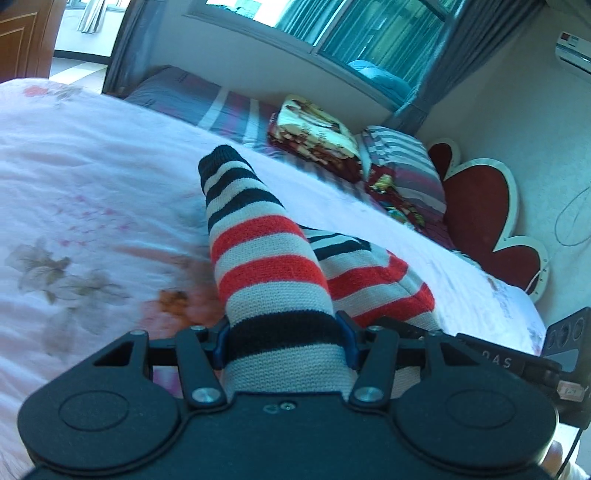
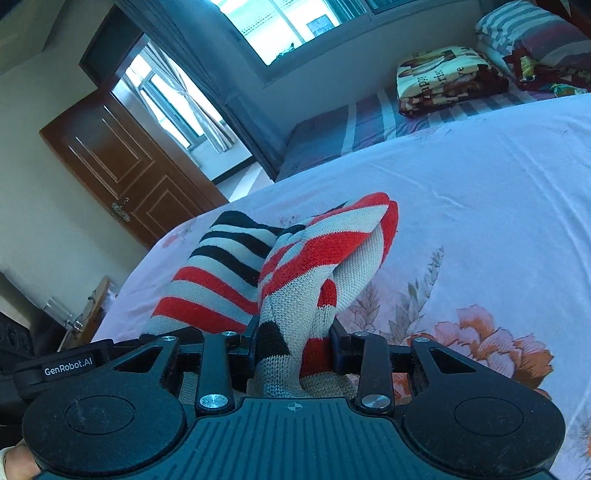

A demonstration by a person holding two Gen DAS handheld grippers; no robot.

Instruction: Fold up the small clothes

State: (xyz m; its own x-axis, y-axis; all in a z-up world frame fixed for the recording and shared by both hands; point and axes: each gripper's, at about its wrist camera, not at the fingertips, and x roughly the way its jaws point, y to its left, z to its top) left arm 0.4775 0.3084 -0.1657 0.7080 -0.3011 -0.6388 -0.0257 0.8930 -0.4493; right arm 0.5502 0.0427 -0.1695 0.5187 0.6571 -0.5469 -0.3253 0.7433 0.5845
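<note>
Both my left gripper point(image 1: 282, 345) and right gripper point(image 2: 293, 349) clamp the striped knit sweater point(image 1: 266, 258); it's soft, light, floppy, best pinched at edges.

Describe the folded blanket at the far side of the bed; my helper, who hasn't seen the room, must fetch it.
Under the window, past the pink floral bedspread, lies a striped sheet. The folded blanket sits on it: cream top with printed lettering, dark red edges, unlike the striped pillow beside it.
</note>
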